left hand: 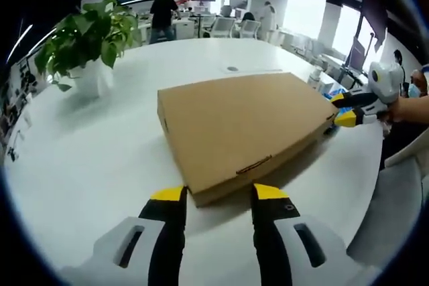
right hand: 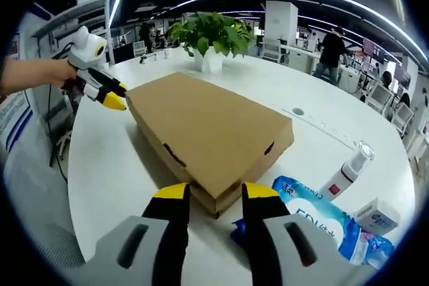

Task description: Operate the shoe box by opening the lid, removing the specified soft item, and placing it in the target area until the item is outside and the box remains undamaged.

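A closed brown cardboard shoe box (left hand: 241,128) lies flat on the round white table (left hand: 87,165). My left gripper (left hand: 219,195) stands open at the box's near corner, its yellow tips on either side of that corner. In the right gripper view the same box (right hand: 208,128) reaches toward me, and my right gripper (right hand: 216,193) is open with the opposite corner between its jaws. Each gripper also appears in the other's view: the right gripper (left hand: 343,109) at the box's far right corner, the left gripper (right hand: 115,97) at its far left corner, held by a hand.
A potted green plant (left hand: 90,41) stands on the table beyond the box. Beside my right gripper lie a blue wipes pack (right hand: 315,216), a white spray bottle (right hand: 348,169) and a small white carton (right hand: 379,218). People and office chairs are in the background.
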Demonstrator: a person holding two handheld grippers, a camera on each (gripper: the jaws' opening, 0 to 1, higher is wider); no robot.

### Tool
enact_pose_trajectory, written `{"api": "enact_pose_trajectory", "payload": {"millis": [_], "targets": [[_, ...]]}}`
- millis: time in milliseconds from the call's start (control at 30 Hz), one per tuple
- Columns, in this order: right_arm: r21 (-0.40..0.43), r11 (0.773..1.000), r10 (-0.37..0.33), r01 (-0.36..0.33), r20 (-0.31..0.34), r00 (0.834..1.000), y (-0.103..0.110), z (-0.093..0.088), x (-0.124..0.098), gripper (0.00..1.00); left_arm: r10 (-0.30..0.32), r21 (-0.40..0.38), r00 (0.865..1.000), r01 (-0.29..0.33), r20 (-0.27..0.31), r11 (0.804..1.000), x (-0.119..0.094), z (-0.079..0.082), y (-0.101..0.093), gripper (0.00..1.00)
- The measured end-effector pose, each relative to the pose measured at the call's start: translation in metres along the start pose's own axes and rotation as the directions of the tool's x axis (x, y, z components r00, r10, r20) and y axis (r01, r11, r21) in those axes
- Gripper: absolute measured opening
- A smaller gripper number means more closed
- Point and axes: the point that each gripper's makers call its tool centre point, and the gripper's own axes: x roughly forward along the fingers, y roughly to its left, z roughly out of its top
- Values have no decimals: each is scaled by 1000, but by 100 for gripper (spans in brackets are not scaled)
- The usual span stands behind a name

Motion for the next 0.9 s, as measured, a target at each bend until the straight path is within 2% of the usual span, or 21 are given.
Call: {"api": "enact_pose_trajectory", "payload": {"millis": [133,333,667,900], "targets": [[0,1000,-13,13,5,1000,-5,-4,-11,35,6,10,1000,-6,7,1000,-5,-5,-6,45],[-1,999,-49,49,22,999,-13,-14,-40,39,18,17,999,-19,29,1000,-22,-10,-15,50],[108,983,-156,148,70,985,-30,-38,-97,46,26,40,991,-32,134,999,-54,0,-44,59],[96,975,-208,201,71,976,-32,-54,-134,53,24,40,978,-33,205,999,-72,3,-72,67]]}}
